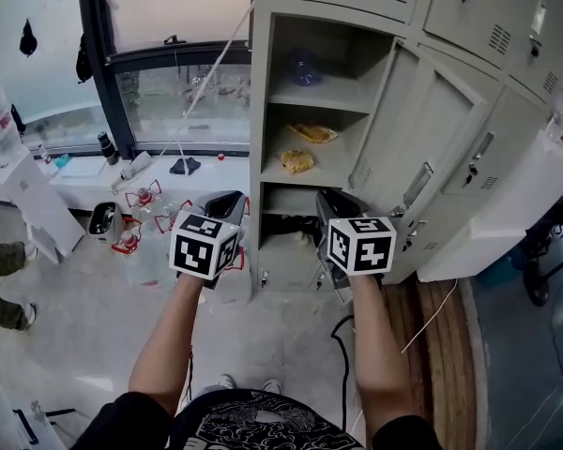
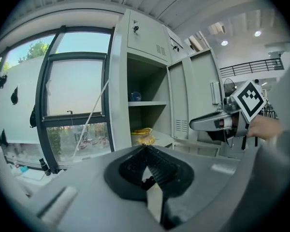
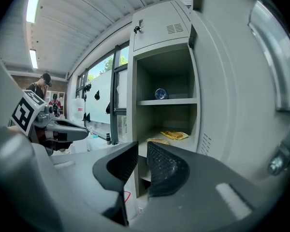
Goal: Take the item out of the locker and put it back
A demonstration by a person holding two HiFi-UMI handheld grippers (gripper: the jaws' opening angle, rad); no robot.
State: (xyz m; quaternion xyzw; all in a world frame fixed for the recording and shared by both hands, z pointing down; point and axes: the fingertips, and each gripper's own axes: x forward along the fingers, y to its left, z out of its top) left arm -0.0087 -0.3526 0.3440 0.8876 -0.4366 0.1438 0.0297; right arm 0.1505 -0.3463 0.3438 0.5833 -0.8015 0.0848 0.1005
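Left gripper view: fingers point(image 2: 135, 161) of the left gripper point(image 2: 146, 148) pressed together at the tips, nothing between them. Straight past them stands the open locker point(image 2: 118, 81). Two yellow packets point(image 2: 141, 131) lie on its middle shelf, just above the fingertips in frame. A blue round thing point(image 2: 135, 96) sits on the shelf above. The right gripper point(image 2: 193, 124) shows at right of frame, level, pointing toward the locker, its marker cube point(image 2: 250, 99) behind it. Window point(image 2: 72, 95) fills the left half.

Right gripper view: the right gripper's point(image 3: 142, 146) fingers point(image 3: 164, 166) are almost together, with a thin gap left and nothing in it. Locker point(image 3: 133, 81) is centre frame. The yellow packets point(image 3: 175, 135) are on the middle shelf, one nearer the front edge, one further back. The blue round thing point(image 3: 160, 94) is on the upper shelf. The open door point(image 3: 241, 105) takes the right side. The left gripper point(image 3: 84, 131) is at left of frame. People stand far back at upper left, small.

Head view: both grippers held side by side at mid frame, left gripper point(image 1: 227, 197) and right gripper point(image 1: 336, 201), each on a bare forearm. Both are in front of the locker's point(image 1: 263, 139) lower part and well short of the shelves. The packets point(image 1: 297, 161) and the blue round thing point(image 1: 304, 67) are inside, untouched. Something dark lies in the bottom compartment, too hidden to name. The door point(image 1: 450, 157) swings out to the right. Floor point(image 1: 84, 317) at lower left.
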